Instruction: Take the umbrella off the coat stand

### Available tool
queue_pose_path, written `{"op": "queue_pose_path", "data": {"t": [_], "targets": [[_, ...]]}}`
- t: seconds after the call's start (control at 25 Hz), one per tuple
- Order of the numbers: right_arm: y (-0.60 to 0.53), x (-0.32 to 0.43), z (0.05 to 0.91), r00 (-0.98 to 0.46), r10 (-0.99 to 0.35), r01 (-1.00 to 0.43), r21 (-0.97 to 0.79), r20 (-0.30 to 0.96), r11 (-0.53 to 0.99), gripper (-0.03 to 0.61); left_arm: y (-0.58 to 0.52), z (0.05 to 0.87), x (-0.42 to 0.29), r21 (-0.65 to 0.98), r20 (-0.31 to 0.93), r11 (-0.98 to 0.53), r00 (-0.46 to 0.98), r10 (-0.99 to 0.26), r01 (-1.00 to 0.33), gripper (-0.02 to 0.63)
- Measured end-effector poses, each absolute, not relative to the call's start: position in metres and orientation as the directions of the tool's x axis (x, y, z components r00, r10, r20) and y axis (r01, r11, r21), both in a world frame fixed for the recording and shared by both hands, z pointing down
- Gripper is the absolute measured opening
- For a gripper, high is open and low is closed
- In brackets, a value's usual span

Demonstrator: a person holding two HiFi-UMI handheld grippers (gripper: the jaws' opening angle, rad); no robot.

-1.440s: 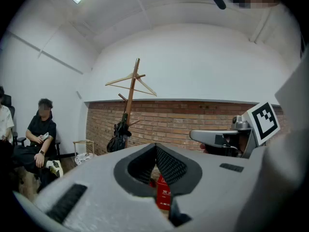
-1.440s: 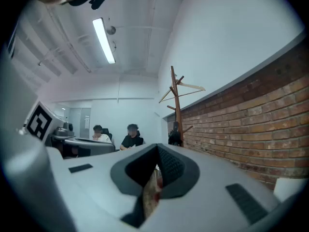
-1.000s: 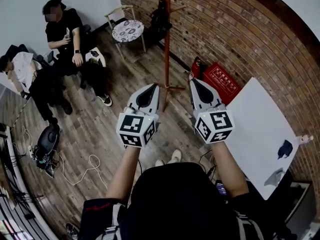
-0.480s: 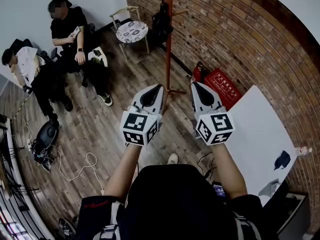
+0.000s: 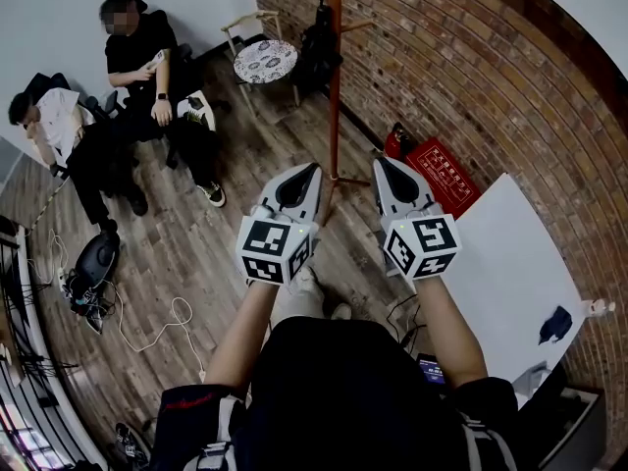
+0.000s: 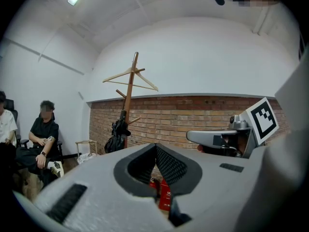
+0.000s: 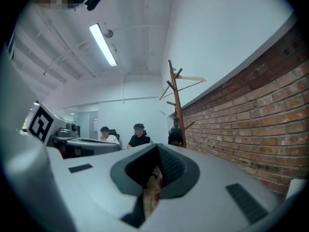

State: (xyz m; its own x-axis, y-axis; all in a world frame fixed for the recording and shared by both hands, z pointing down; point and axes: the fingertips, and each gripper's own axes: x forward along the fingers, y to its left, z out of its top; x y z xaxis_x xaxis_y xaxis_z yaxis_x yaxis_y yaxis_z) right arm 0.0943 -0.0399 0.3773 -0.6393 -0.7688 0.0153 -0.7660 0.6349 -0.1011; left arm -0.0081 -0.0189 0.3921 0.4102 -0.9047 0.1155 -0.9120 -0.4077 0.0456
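The tall brown wooden coat stand stands just before the red brick wall. The black folded umbrella hangs against its left side, and a small round-topped wooden chair stands just left of that. A flat red box lies at the wall's foot right of the stand's base, a white rectangular tabletop sits nearer on the right, and two seated people are well apart at far left.

**Brick-walled room**

We see a red brick wall meeting a white wall above wooden floorboards. A chair with a patterned round seat stands near the corner. A strip light glows overhead. A white slab, perhaps a tabletop, lies beside the bricks.
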Motion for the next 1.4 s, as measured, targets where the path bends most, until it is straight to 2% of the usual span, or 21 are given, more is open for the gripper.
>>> {"op": "queue_pose_path", "data": {"t": [0.92, 1.4], "targets": [[-0.175, 0.044, 0.377, -0.601, -0.799, -0.798, -0.092, 0.035, 0.596, 0.028, -0.157, 0.393, -0.058, 0.081, 0.109, -0.458, 0.464, -0.879, -0.885, 0.018], [-0.239, 0.004, 0.371, -0.551, -0.833, -0.834, -0.062, 0.048, 0.548, 0.028, -0.227, 0.391, -0.092, 0.107, 0.104, -0.535, 0.544, -0.832, -0.838, 0.018]]}}
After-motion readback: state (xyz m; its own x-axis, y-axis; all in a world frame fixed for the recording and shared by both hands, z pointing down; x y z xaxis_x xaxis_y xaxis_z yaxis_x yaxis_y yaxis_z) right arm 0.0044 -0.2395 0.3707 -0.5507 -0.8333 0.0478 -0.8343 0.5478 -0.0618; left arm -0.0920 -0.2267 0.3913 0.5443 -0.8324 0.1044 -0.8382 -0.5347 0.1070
